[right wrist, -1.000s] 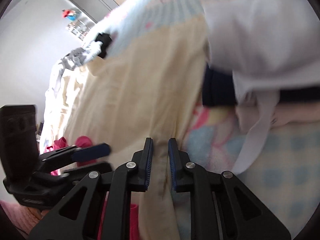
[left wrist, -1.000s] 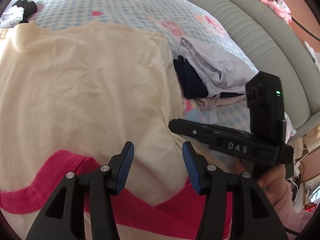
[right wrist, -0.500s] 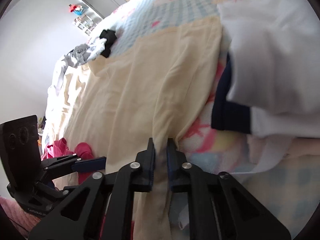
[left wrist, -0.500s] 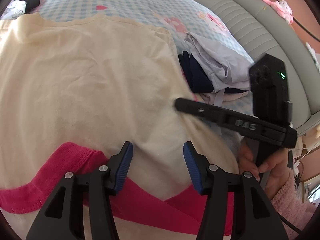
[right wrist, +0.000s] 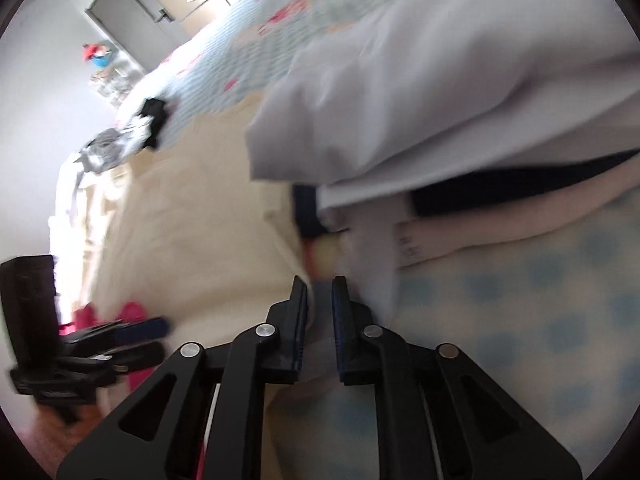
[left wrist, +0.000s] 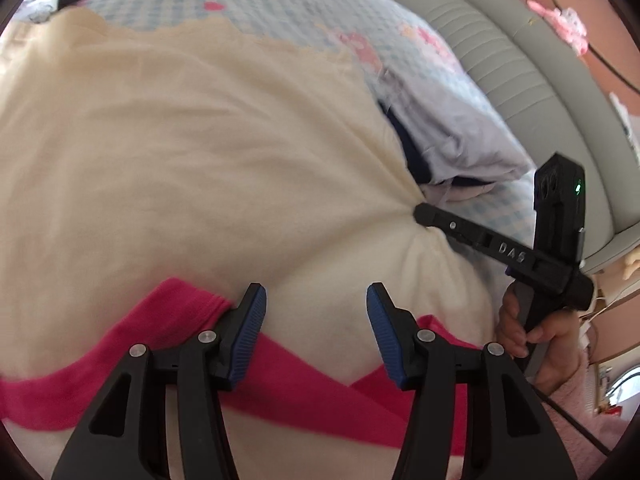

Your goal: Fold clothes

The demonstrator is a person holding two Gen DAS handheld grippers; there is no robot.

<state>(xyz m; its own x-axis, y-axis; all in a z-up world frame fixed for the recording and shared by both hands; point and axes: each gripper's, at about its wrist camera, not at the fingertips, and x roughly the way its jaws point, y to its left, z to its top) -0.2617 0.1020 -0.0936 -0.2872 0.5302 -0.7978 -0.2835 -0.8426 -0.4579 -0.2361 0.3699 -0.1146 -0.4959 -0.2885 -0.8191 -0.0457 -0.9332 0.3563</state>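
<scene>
- Two grippers are at work on one big cream shirt [left wrist: 200,152], which lies spread over my checked blanket [left wrist: 280,4] on the bed.
- On the left, my left gripper [left wrist: 316,320] hangs over the shirt's pink collar [left wrist: 168,312]. Its blue pads [left wrist: 250,336] stand wide apart with nothing between them, just as they did a second ago.
- In the middle, the shirt looks puffier than it did. A second ago it lay flat. Now the cloth bunches up into a soft hill, with creases running toward one pinched spot.
- To the right of that hill is my right gripper [left wrist: 420,214]. It was near the shirt's side edge before, and now its tip is dug into that edge and has pulled it up and away from the blanket.
- From the right wrist view, its fingers sit close together with a strip of cream cloth squeezed in the gap (it is a bit blurry there, but the cloth does run down between them).
- My hand [left wrist: 532,328] in a fluffy pink sleeve [left wrist: 572,412] grips the handle.
- Just right of the shirt sits a pile of other clothes [left wrist: 452,140], pale ones on top and a dark blue one under. They touch the shirt's edge, and the pile has not moved.
- I think the side of the shirt is being lifted so it can be laid over the middle. I should watch that the pile does not get dragged along.
</scene>
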